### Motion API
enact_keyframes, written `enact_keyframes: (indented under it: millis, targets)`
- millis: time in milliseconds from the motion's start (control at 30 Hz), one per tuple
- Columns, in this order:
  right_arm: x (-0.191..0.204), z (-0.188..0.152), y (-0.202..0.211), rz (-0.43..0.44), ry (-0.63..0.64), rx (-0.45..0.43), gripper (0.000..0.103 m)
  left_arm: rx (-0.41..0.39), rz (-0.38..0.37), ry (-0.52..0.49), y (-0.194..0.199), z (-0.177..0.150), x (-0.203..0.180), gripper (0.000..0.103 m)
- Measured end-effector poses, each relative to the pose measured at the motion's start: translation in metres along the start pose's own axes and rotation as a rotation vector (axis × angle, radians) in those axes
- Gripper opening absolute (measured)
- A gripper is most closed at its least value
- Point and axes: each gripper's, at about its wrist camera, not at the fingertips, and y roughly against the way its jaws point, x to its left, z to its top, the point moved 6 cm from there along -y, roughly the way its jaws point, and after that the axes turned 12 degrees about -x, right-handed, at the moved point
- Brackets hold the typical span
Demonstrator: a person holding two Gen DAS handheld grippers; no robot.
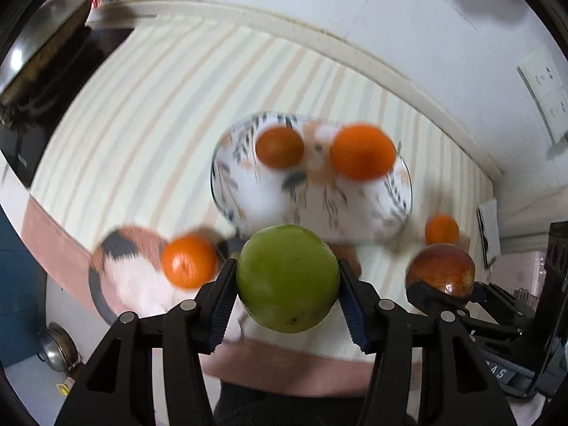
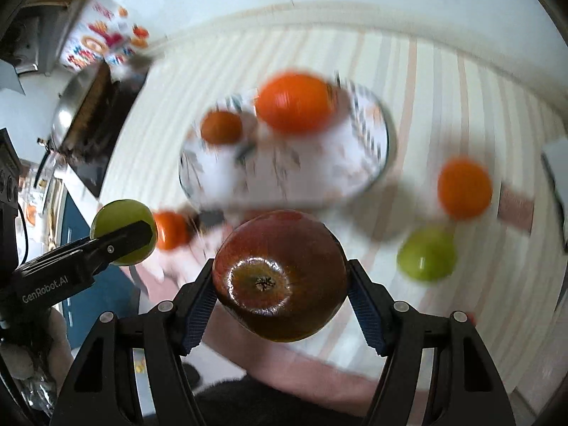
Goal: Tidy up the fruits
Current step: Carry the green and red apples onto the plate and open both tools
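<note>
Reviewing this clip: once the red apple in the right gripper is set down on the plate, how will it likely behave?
The red apple looks round and glossy, so it may roll or slip from the right gripper. The plate looks shallow, so it might roll against the two oranges there. It seems firm, not squashed by the pads.

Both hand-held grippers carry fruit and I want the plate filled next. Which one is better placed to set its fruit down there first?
Probably the left hand-held gripper: its round green apple sits directly before the floral-patterned plate, facing its bare near side. The right hand-held gripper and its dark red apple look similarly near, so the edge is slight.
</note>
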Motion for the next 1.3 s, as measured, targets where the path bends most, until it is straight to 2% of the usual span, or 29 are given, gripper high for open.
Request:
enact_keyframes:
  millis: [67,200,467,633,1033,1133,1167,1300]
  targets:
    - [0.000,0.014,-0.007,-0.015,0.013,-0.019,0.073,-0.001,0.014,-0.003,-0.011,0.017,-0.002,0.052]
    - [0.004,0.028,-0.041,-0.029,0.030,0.004,0.072,0.042,0.037,-0.016,-0.042,0.035,0.004,0.052]
    - [0.023,0.032,-0.111,-0.012,0.084,0.070,0.072,0.200,0.037,0.031,-0.101,0.034,0.015,0.052]
    - [0.032,0.032,-0.139,0.003,0.105,0.099,0.072,0.257,0.035,0.068,-0.118,0.026,0.020,0.052]
    - [0.037,0.032,-0.166,0.052,0.110,0.166,0.074,0.301,0.058,0.093,-0.125,0.021,0.027,0.052]
    - [0.036,0.034,-0.158,0.060,0.101,0.170,0.084,0.283,0.055,0.099,-0.120,0.022,0.030,0.057]
    - [0.036,0.035,-0.154,0.059,0.103,0.168,0.087,0.272,0.052,0.105,-0.117,0.023,0.031,0.062]
    - [0.036,0.036,-0.139,0.046,0.105,0.167,0.092,0.229,0.052,0.100,-0.100,0.028,0.030,0.065]
